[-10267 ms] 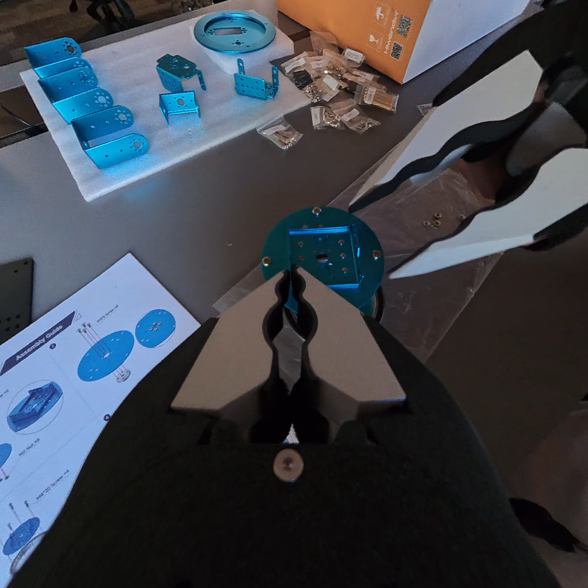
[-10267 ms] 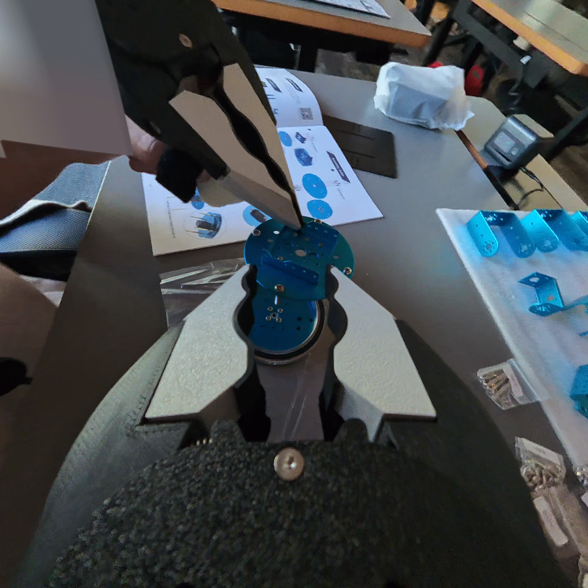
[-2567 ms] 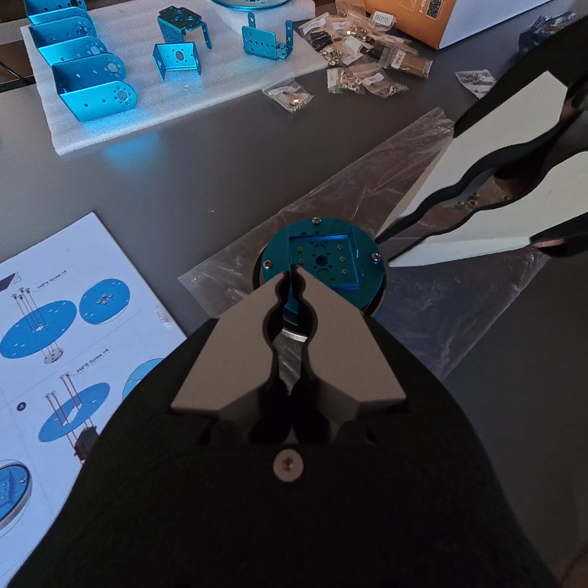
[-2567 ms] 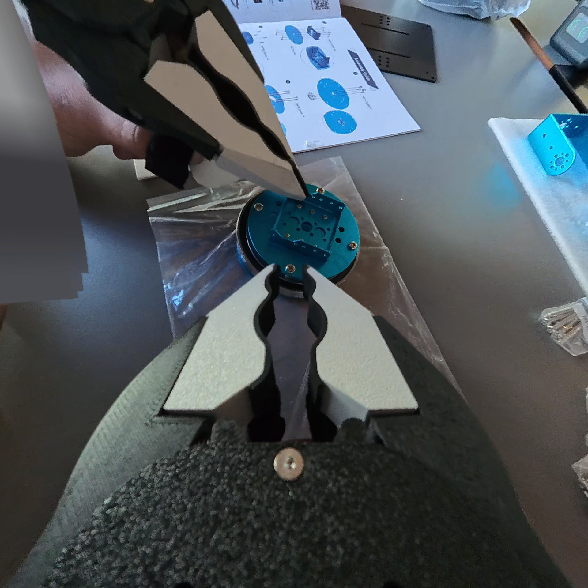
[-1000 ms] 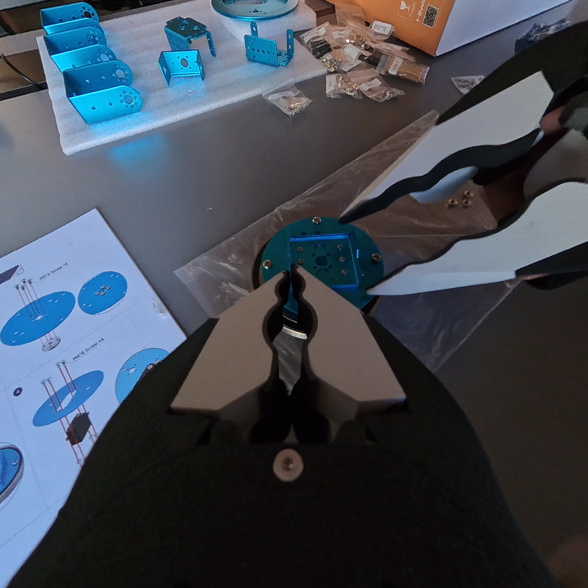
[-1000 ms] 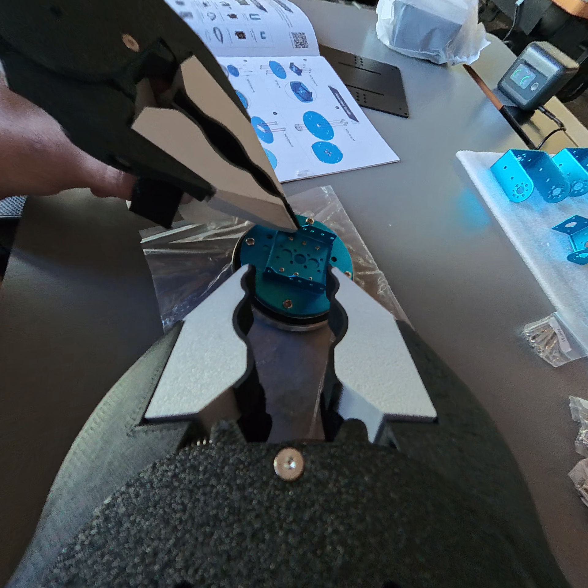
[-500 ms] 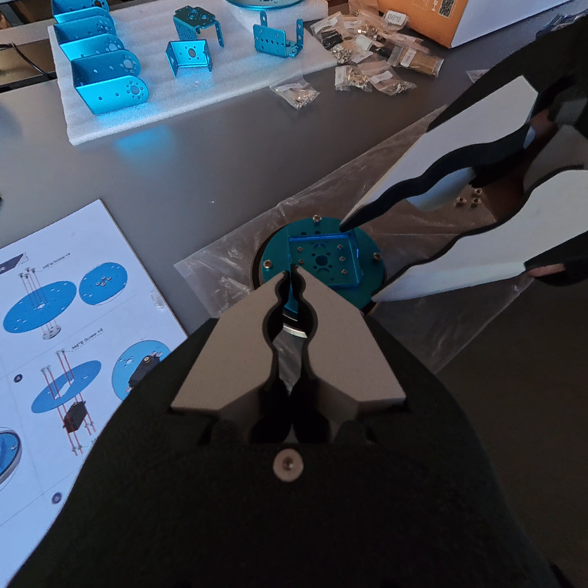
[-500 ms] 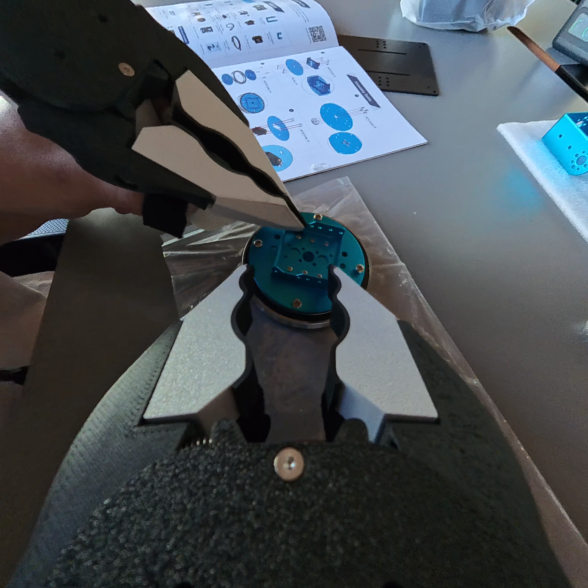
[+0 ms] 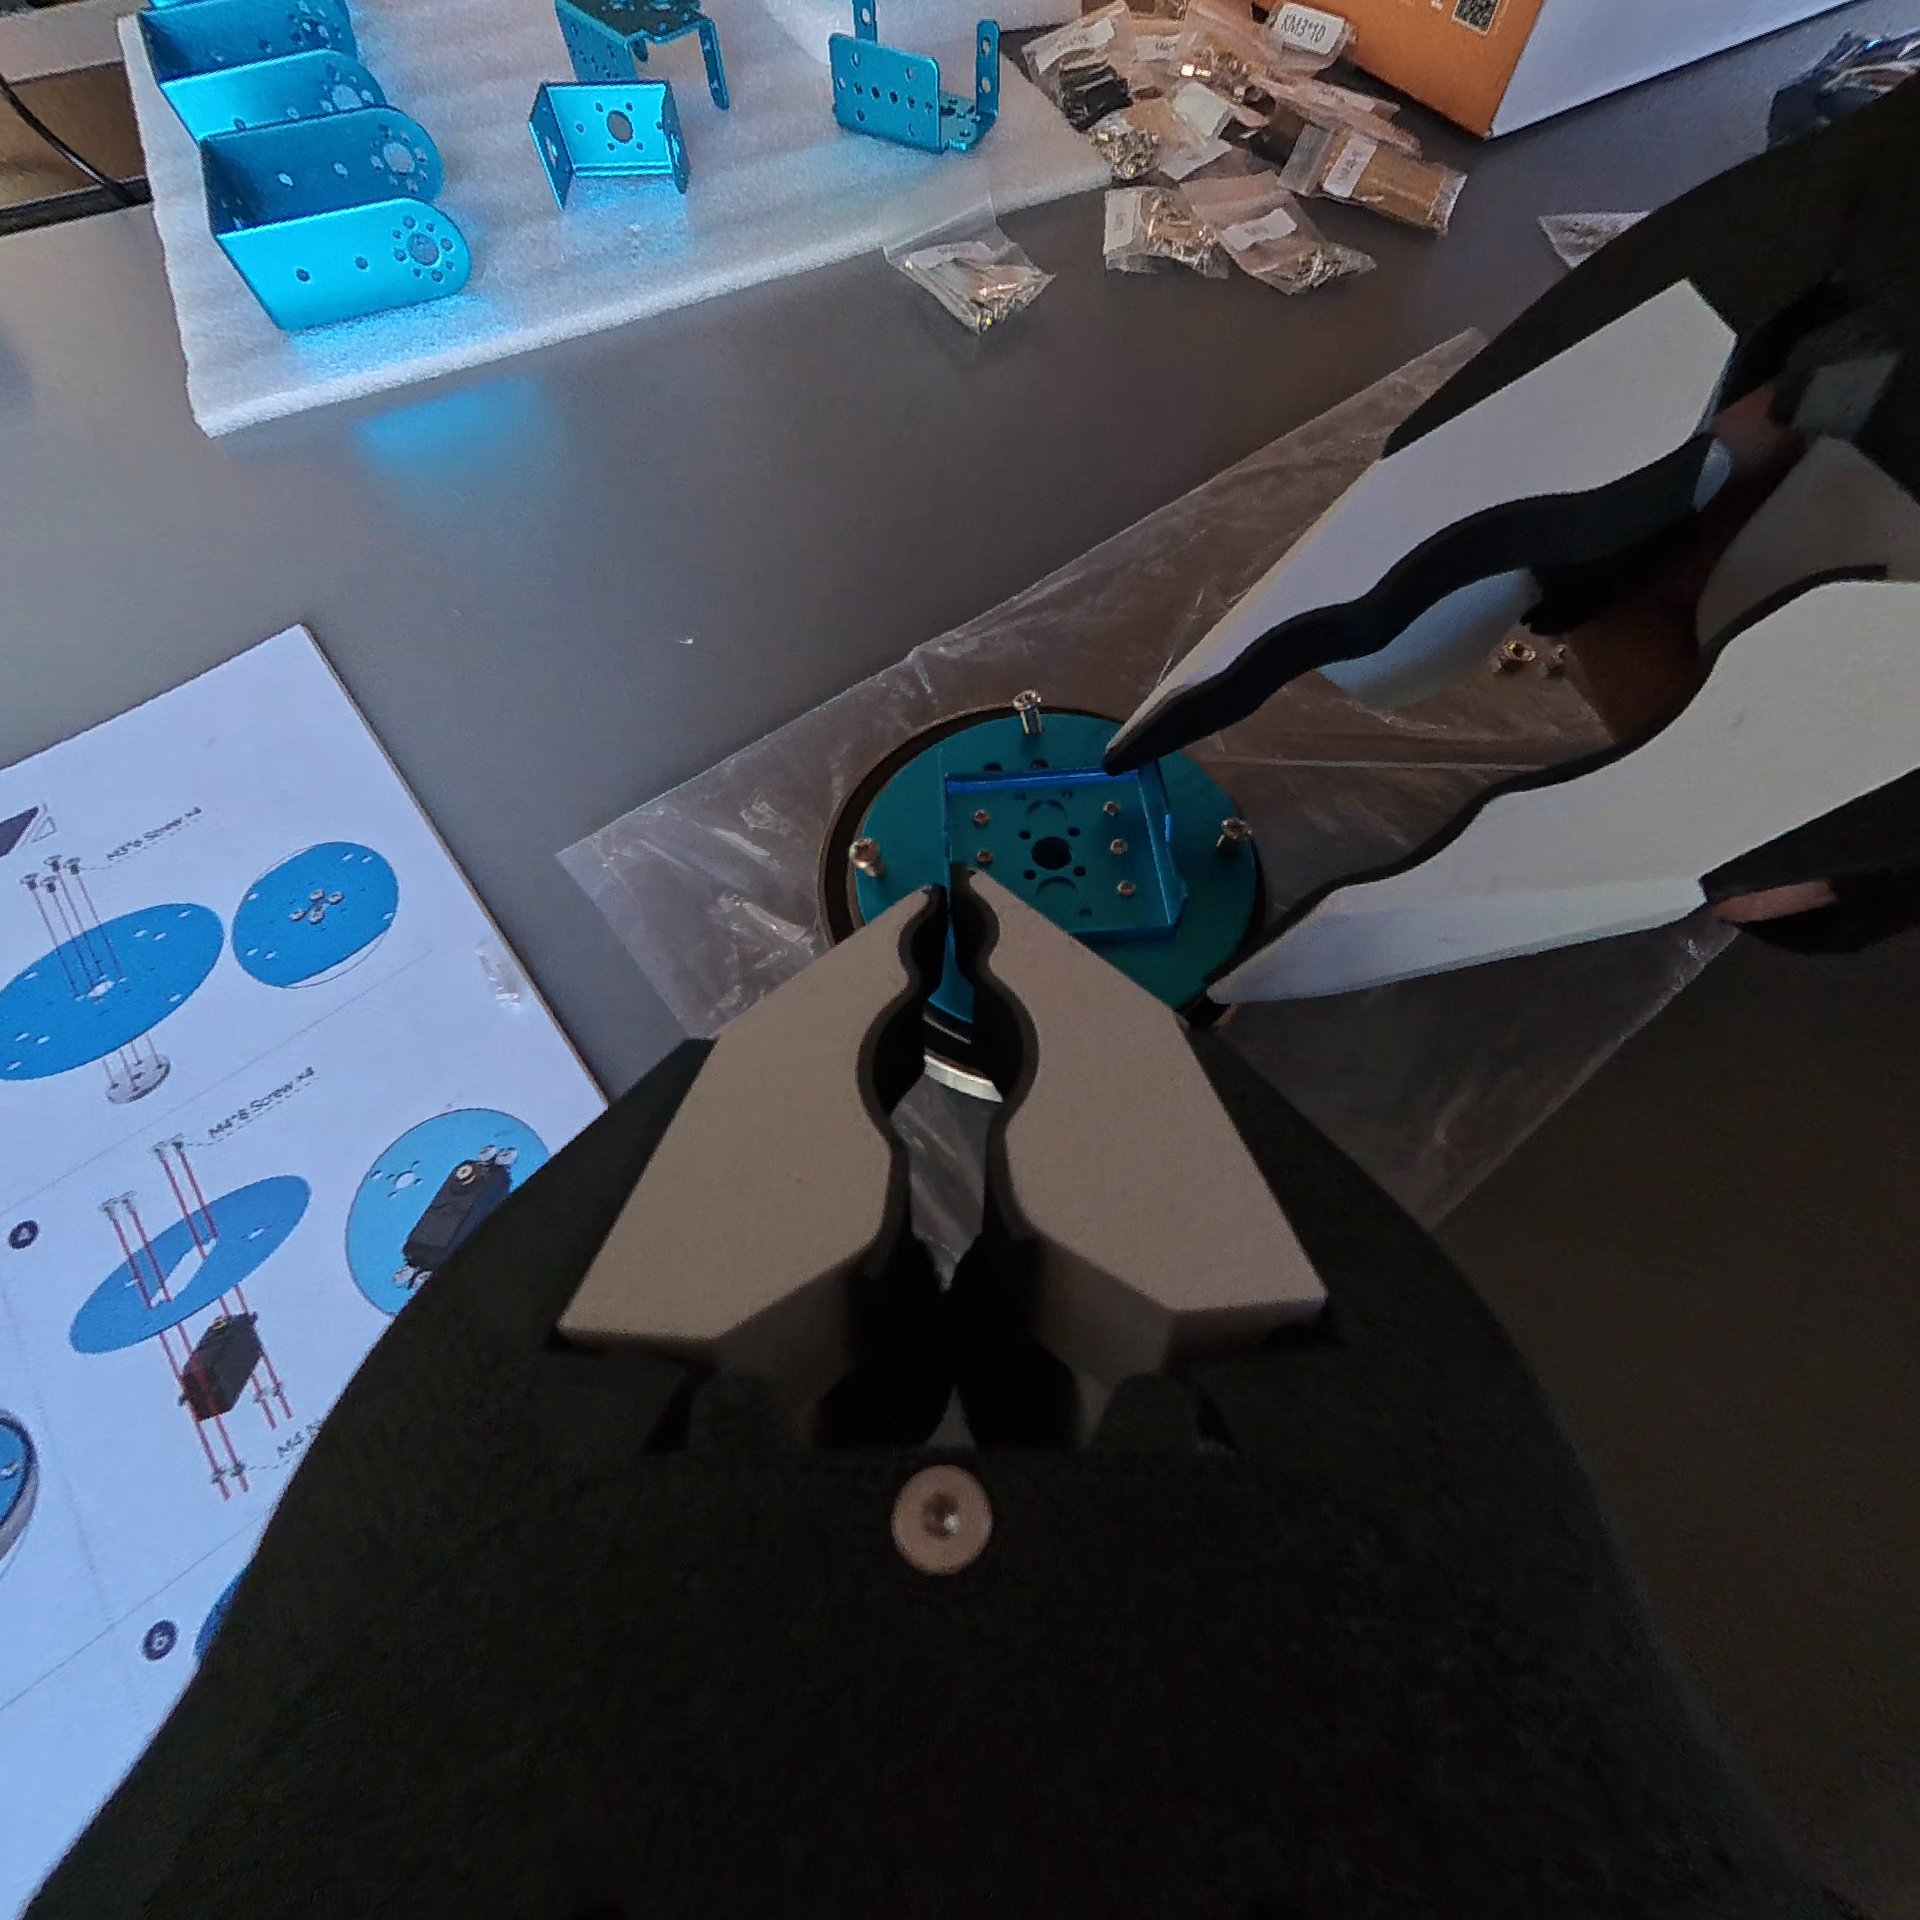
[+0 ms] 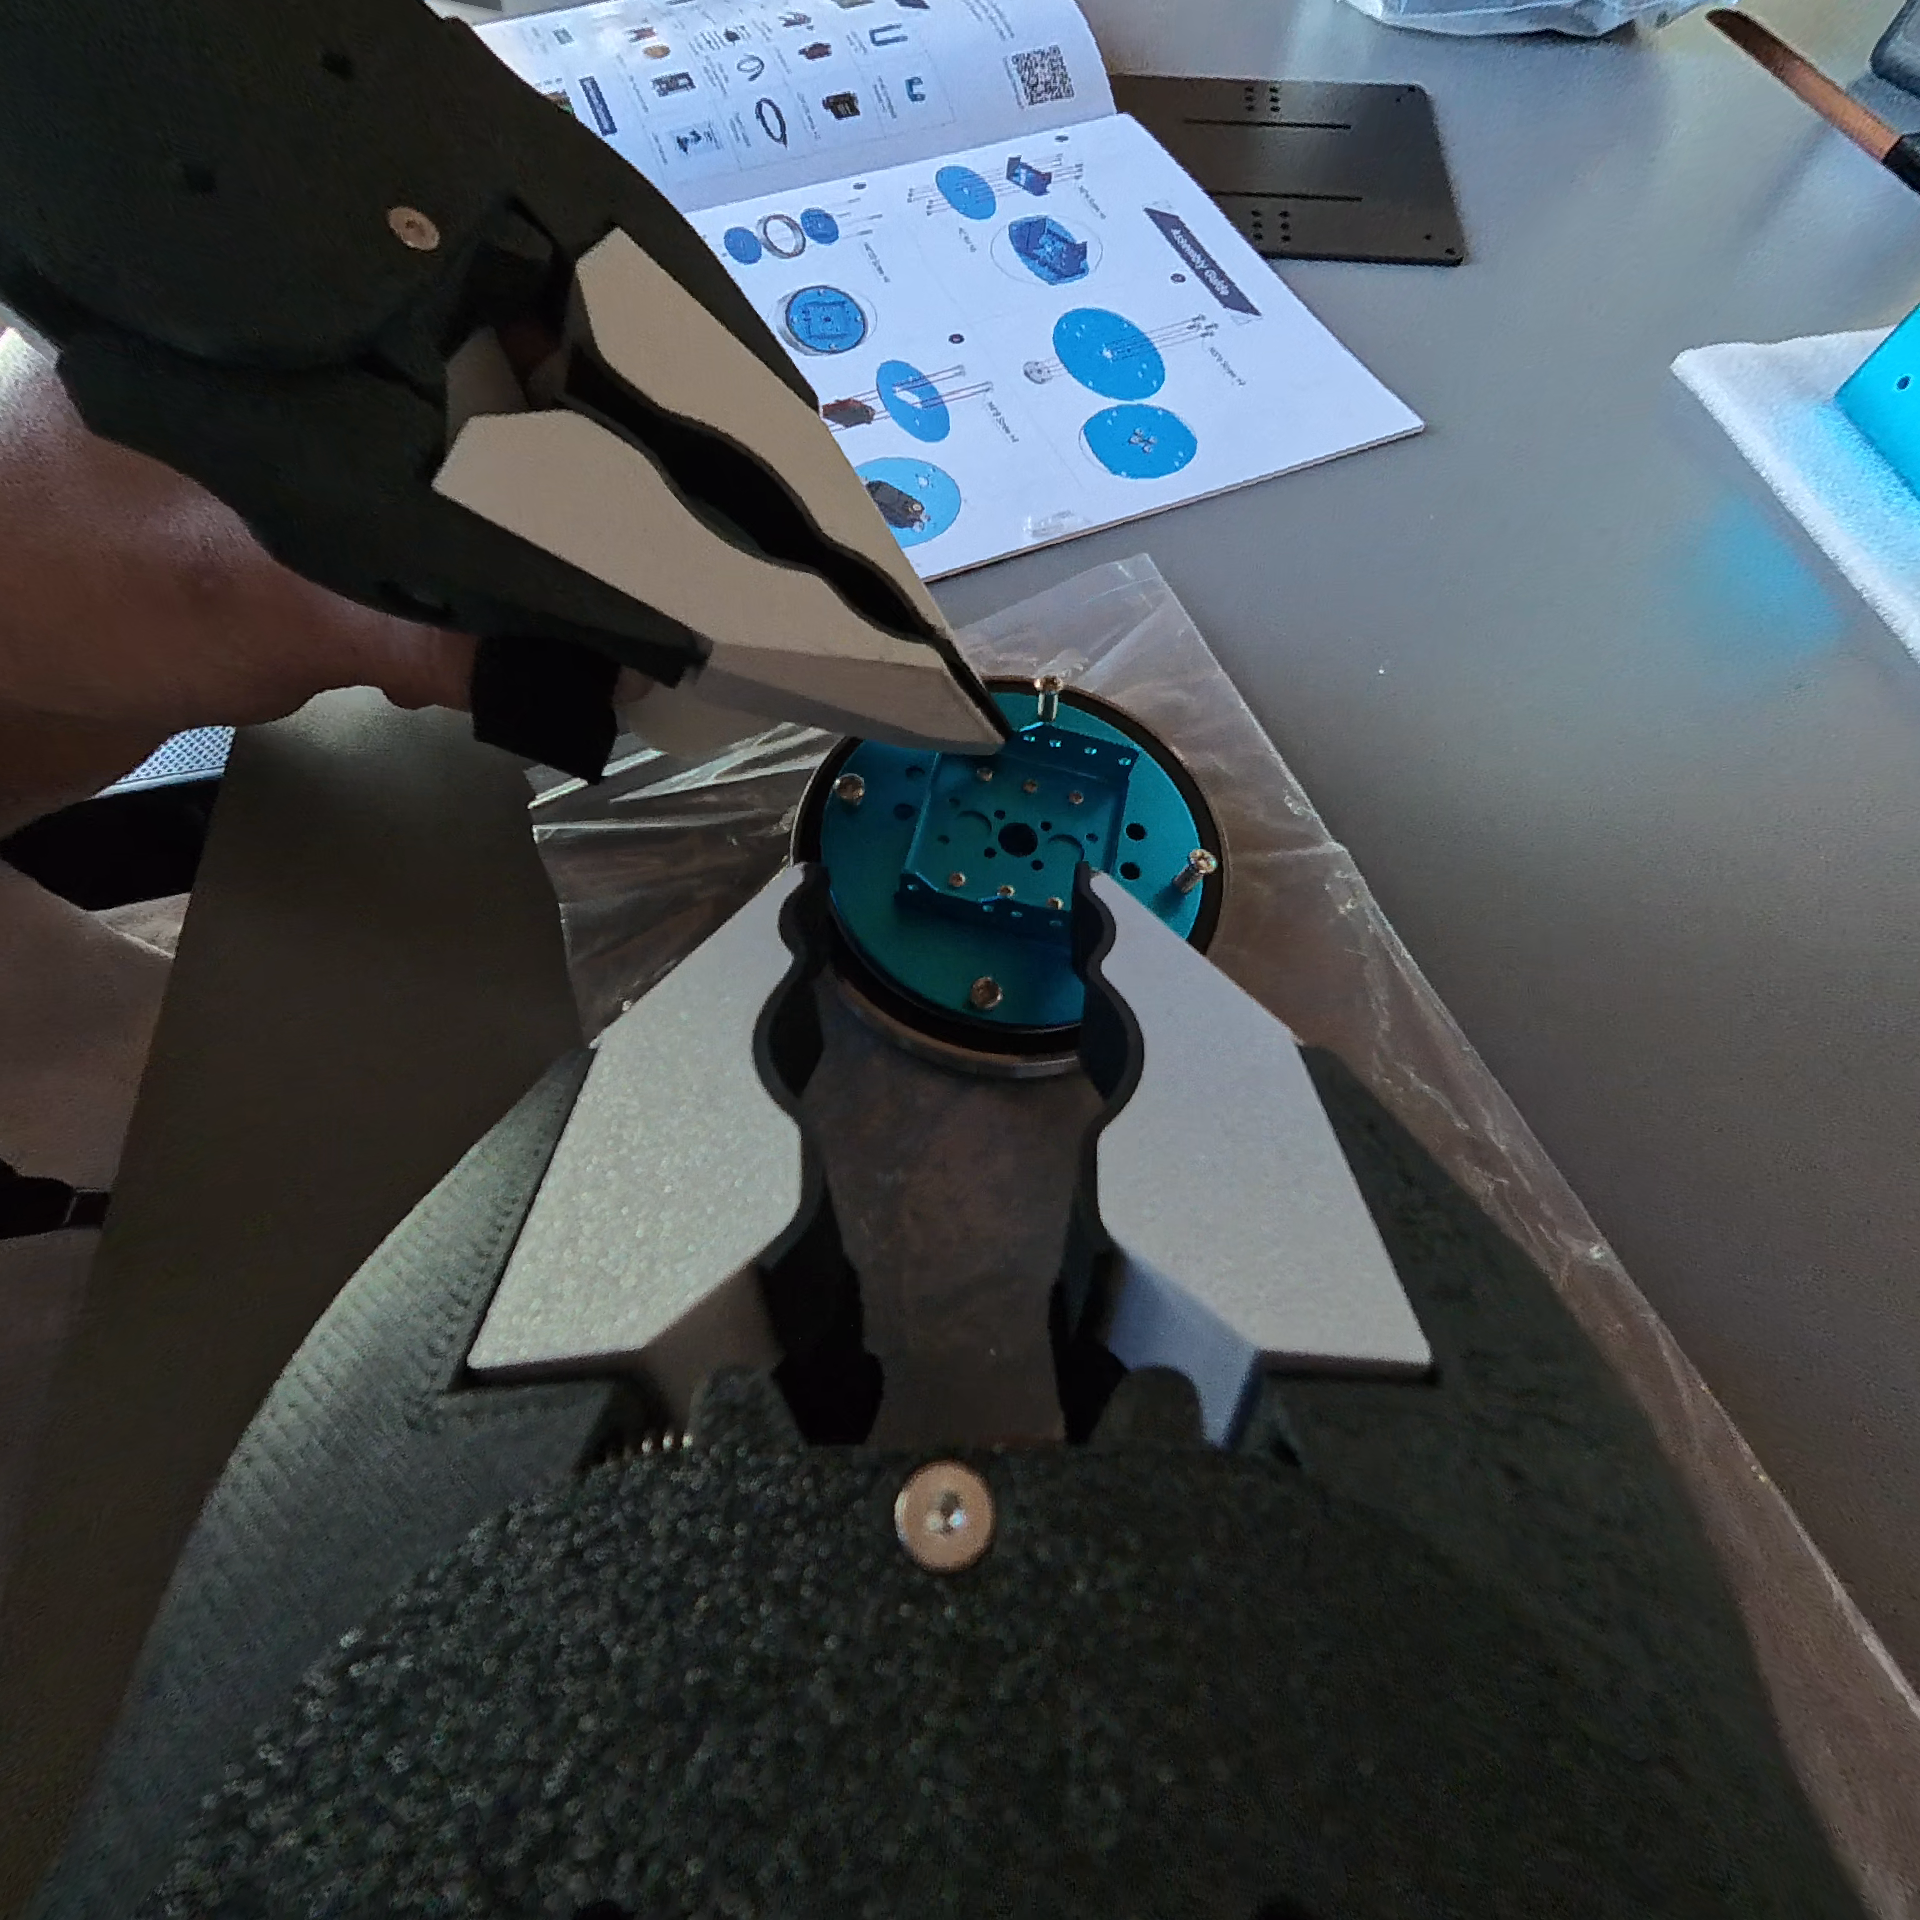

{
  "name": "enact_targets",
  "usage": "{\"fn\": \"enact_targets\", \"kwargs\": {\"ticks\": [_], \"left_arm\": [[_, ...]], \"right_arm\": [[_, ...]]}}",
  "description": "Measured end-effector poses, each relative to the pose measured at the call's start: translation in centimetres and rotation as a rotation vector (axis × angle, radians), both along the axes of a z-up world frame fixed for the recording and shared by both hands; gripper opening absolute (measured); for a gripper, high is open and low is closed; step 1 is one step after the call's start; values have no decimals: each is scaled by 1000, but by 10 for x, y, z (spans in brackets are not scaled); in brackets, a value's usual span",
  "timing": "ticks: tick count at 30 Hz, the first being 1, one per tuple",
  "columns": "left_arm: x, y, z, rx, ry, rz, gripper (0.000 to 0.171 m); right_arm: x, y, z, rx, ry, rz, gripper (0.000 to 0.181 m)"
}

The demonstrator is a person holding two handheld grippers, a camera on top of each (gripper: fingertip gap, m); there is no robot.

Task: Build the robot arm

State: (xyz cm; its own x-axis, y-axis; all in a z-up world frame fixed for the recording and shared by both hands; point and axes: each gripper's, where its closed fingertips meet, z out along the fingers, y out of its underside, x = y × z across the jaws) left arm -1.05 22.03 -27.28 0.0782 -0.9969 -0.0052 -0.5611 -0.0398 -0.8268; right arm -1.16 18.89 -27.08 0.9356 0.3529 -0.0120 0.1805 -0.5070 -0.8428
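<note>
Left wrist view: the left gripper (image 9: 951, 899) pinches the square bracket's (image 9: 1060, 857) near wall on the blue disc (image 10: 935, 831); the right gripper (image 10: 940, 899), jaws wide, straddles the disc. Three screws (image 10: 1195, 868) stand proud, one seated.

disc (image 9: 1039, 914) on plastic sheet (image 9: 727, 894) | booklet (image 9: 208, 987) left | brackets (image 9: 343, 208) behind, probably on foam
</note>
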Motion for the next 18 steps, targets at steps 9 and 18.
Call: {"fn": "enact_targets", "kwargs": {"ticks": [9, 18], "left_arm": [[0, 0, -1, -16, -8, -3, 0], [-1, 0, -3, -26, -2, -7, 0]], "right_arm": [[-1, 0, -1, -5, -6, 4, 47], [8, -8, 10, 23, -72, 22, 35]]}}
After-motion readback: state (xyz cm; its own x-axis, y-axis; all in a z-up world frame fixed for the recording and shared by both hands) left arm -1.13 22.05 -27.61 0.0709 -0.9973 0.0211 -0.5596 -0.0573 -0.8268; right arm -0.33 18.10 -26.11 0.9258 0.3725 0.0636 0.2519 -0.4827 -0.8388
